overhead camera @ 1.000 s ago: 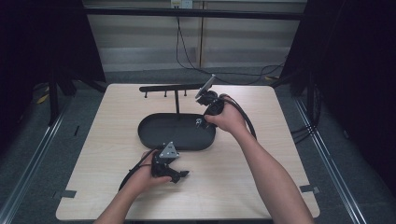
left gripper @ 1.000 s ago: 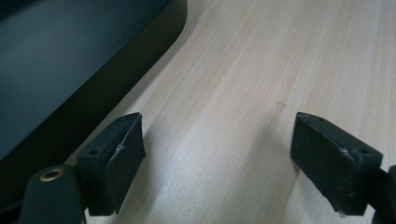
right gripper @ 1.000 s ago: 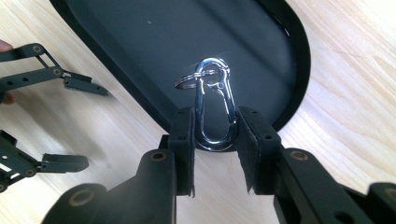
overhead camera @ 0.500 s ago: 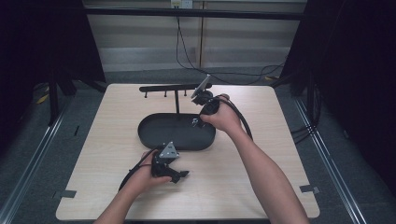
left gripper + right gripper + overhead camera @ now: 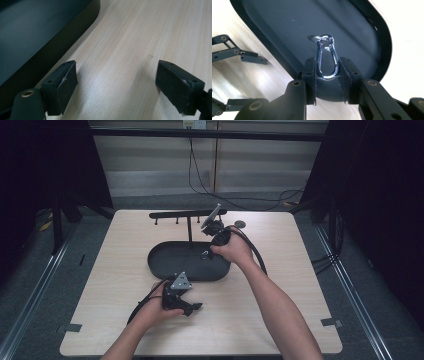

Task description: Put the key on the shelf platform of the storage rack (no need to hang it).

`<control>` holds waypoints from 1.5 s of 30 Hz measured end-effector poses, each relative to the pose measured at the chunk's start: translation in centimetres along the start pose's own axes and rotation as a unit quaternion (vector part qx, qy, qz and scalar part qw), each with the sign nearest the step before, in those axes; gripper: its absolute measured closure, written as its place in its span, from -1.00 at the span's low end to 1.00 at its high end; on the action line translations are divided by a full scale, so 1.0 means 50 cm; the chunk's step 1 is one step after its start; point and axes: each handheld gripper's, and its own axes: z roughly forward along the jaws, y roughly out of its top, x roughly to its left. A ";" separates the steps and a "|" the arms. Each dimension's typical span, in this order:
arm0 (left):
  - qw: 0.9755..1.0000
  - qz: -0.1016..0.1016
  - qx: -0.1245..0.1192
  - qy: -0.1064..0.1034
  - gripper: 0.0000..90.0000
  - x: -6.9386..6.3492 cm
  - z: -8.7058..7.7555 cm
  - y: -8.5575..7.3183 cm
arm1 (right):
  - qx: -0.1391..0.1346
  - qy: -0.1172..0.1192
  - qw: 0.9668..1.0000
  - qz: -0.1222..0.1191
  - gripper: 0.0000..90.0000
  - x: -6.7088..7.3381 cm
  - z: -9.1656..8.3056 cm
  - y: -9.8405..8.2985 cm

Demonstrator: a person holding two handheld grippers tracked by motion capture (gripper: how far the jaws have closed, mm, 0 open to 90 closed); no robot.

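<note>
A silver carabiner (image 5: 327,61) with a small key ring on its far end is clamped at its lower bend by my right gripper (image 5: 327,72), which is shut on it. In the high view the right gripper (image 5: 206,253) holds the carabiner (image 5: 204,254) over the right part of a black oval tray (image 5: 165,265). The tray's floor (image 5: 287,25) lies bare beneath the carabiner. My left gripper (image 5: 195,307) rests on the wooden table just in front of the tray. In its own view the left gripper (image 5: 116,85) is open, with bare wood between its pads and the tray's rim (image 5: 50,60) at the left.
A black T-shaped rack (image 5: 187,213) with short pegs under its bar stands behind the tray. A small dark round disc (image 5: 240,224) lies on the table to the rack's right. Cables trail from both grippers. Light wood table (image 5: 300,285) extends to the right.
My right gripper has shifted slightly to the left over the tray, still holding the carabiner. The left gripper has stayed put.
</note>
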 end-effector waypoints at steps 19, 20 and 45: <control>1.000 0.000 -0.002 0.002 -0.61 0.000 0.001 0.000 | 0.005 -0.008 1.000 -0.005 0.52 0.005 0.055 -0.002; 1.000 0.000 -0.002 0.002 -0.61 0.000 0.001 0.000 | 0.004 -0.006 1.000 -0.004 0.52 0.005 0.058 -0.003; 1.000 0.000 -0.003 0.003 -0.61 0.000 0.001 0.000 | -0.005 -0.022 1.000 -0.020 0.52 0.002 0.098 -0.012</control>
